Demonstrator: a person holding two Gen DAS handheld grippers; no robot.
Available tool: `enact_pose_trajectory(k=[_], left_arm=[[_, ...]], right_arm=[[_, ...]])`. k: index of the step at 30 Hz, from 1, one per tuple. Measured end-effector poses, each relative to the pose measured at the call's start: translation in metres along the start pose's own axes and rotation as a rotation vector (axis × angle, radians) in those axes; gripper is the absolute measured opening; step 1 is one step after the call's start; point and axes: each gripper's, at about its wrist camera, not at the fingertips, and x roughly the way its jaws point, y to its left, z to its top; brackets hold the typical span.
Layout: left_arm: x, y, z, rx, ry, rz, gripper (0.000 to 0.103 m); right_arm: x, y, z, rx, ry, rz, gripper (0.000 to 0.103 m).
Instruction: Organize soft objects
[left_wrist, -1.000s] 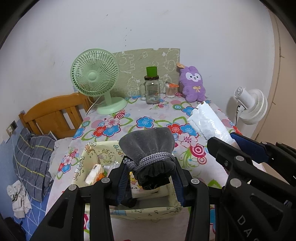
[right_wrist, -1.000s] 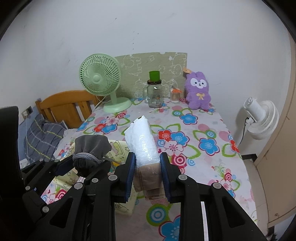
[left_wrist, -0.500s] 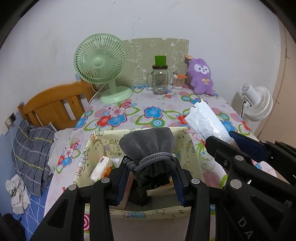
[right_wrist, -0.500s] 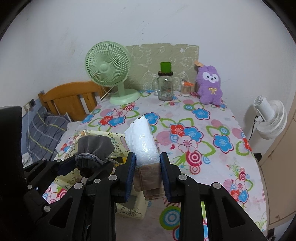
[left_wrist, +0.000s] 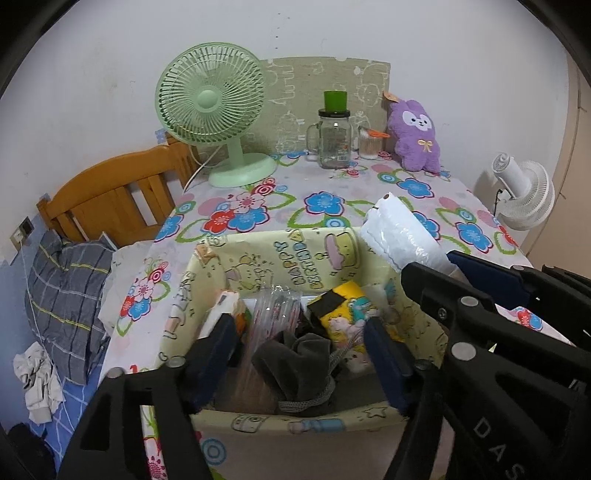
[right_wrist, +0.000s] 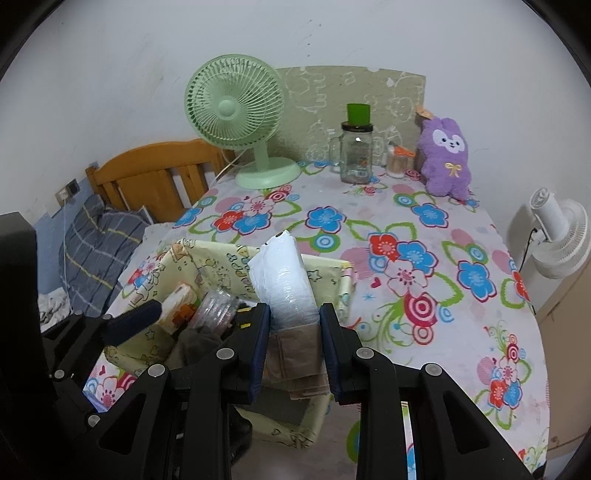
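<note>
Grey drawstring pouch (left_wrist: 295, 363) low in the frame centre, lying loose inside yellow fabric bin (left_wrist: 295, 251), between spread left tongs (left_wrist: 301, 363) and touching neither pad. White plastic-wrapped pack (right_wrist: 286, 284) pinched by right tongs (right_wrist: 293, 347) over the bin's right rim, tan cloth under it. Bin also crowded with a clear bottle (left_wrist: 273, 314) and a yellow packet (left_wrist: 343, 310). Beyond, flowered cloth on the surface (left_wrist: 332, 206). At the far edge against the white wall: green fan (left_wrist: 210, 107) upper left, glass jar (left_wrist: 334, 138) centre, purple plush (left_wrist: 417, 136) upper right. Wooden headboard (left_wrist: 110, 199) at left, white fan (left_wrist: 526, 194) at right.
</note>
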Motion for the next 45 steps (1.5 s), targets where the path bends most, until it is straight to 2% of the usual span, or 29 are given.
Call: enact_pose_trajectory(k=[2,4,13,16,19,20,21,31,41,45], left_arm=[[0.002,0.004,-0.001,-0.009,0.007,0.01,0.086],[0.005,0.008,-0.002,-0.016,0.015,0.017,0.089],[0.012,0.02,-0.004,-0.037,0.034,0.033,0.091],[0.013,0.022,-0.003,-0.043,0.037,0.033,0.092],[0.013,0.022,-0.003,-0.042,0.037,0.03,0.094],[0.013,0.023,-0.003,-0.044,0.036,0.029,0.094],[0.012,0.022,-0.003,-0.043,0.032,0.029,0.094],[0.003,0.009,0.001,-0.03,0.01,0.016,0.098],[-0.016,-0.013,0.005,-0.012,-0.039,0.015,0.103],[-0.023,-0.021,0.007,-0.008,-0.054,0.012,0.103]], right_arm=[[0.003,0.003,0.0,-0.004,0.005,0.008,0.03],[0.006,0.006,0.001,-0.01,0.013,0.017,0.03],[0.022,0.014,0.002,-0.016,0.041,0.06,0.031],[0.027,0.017,0.002,-0.029,0.055,0.066,0.034],[0.029,0.015,0.002,-0.017,0.066,0.062,0.057],[0.028,0.014,0.002,-0.005,0.066,0.055,0.068],[0.027,0.013,0.002,0.004,0.06,0.053,0.072],[0.011,0.002,0.002,0.008,0.028,0.022,0.073],[-0.017,-0.016,0.0,0.02,-0.025,-0.019,0.077],[-0.03,-0.025,-0.001,0.026,-0.05,-0.043,0.082]])
